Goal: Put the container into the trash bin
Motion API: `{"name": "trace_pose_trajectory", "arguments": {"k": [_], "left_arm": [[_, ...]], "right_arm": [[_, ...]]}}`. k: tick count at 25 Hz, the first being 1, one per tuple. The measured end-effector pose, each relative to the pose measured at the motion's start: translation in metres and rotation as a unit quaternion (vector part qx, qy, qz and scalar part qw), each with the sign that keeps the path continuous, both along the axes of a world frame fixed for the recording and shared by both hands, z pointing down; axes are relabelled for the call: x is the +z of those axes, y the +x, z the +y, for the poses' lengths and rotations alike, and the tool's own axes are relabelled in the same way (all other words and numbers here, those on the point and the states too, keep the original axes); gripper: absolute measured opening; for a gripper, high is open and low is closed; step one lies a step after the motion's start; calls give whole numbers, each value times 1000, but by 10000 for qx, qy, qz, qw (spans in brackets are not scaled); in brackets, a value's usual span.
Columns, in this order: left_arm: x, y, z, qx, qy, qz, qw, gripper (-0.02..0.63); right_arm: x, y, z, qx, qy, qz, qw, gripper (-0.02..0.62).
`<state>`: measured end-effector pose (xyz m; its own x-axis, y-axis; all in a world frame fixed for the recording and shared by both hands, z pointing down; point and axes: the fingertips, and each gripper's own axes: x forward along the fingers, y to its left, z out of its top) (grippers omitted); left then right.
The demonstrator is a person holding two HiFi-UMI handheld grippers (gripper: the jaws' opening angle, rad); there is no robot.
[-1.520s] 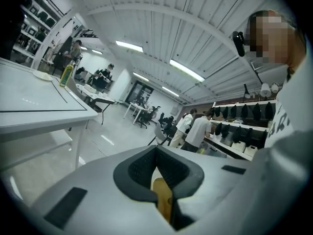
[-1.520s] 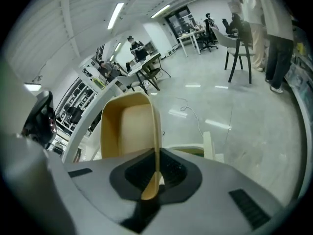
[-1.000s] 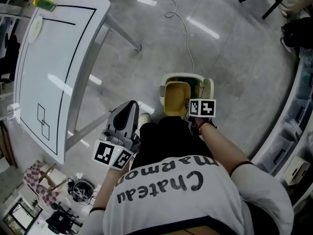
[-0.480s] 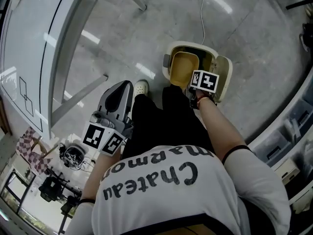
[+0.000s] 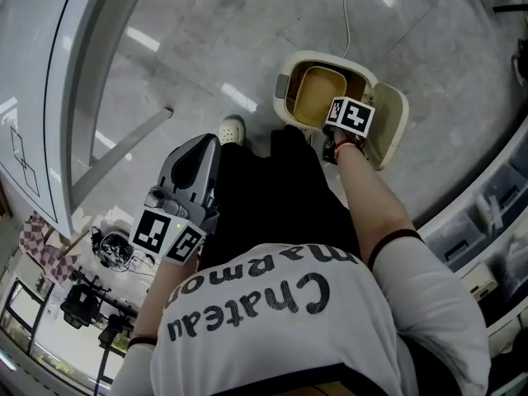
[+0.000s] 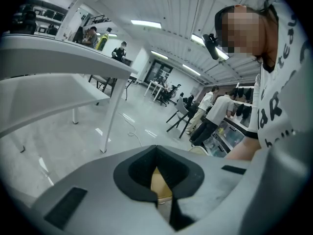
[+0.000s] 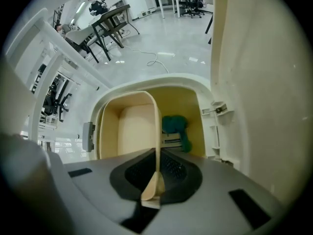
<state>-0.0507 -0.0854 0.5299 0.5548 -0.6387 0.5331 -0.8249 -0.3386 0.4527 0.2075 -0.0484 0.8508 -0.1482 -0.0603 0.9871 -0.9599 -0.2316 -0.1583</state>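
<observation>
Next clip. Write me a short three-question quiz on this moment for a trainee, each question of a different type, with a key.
1. True or false: the lid of the trash bin is shut.
2. Multiple choice: the right tongs are (A) open and empty, (B) shut on a wall of the container, (C) shut on the bin's lid.
3. Fill in: the item seen inside the bin, beside the container, is ____ in colour.

Key: 1 false, the lid stands open. 2 B. 3 green.
</observation>
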Motion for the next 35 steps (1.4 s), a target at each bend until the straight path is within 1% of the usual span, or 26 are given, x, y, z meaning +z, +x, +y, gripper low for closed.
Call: {"name": "trace_pose_trajectory", "arguments": {"k": [3,8,11,15,17,19,20,21,23,25,29,31,35], "left_arm": [[12,-6,6,-11,-103,3,9999,23],[32,-17,8,-39,-198,-1,9998,23],[42,-23,8,-38,-211,-6,9998,23],[53,-29,8,-164,-231,27,9996,23],[59,-31,9,-199,-233,26,9995,23],[65,-34,10,-225,-225,12,9995,23],[68,-35,10,-250,-222,13,9994,23],[72,-36,11,-281,-220,20,9994,23],[78,-38,14,-333,-230,35,9992,23],[85,-39,15,-358,-257,51,9990,23],[94,-39,15,-328,-216,51,9992,23],[96,-41,15,-286,-163,17,9995,23],[99,-48,13,-334,-56,-6,9994,23]], "right_arm": [[19,-2,-5,-116,12,12,9999,35],[47,-7,-9,-329,-153,111,9993,35],[61,-12,-12,-614,-180,191,9978,35],[78,-16,-12,-934,-306,306,9947,35],[89,-18,-9,-923,-501,199,9943,35],[98,-15,-12,-723,-608,153,9954,35],[102,-13,-16,-740,-605,225,9952,35],[106,-11,-19,-890,-609,309,9937,35],[112,-13,-24,-1339,-610,424,9882,35],[116,-17,-31,-1841,-538,522,9801,35],[123,-21,-38,-2920,-469,816,9518,35],[128,-22,-39,-3204,-466,891,9419,35],[135,-21,-43,-3404,-380,1011,9341,37]]}}
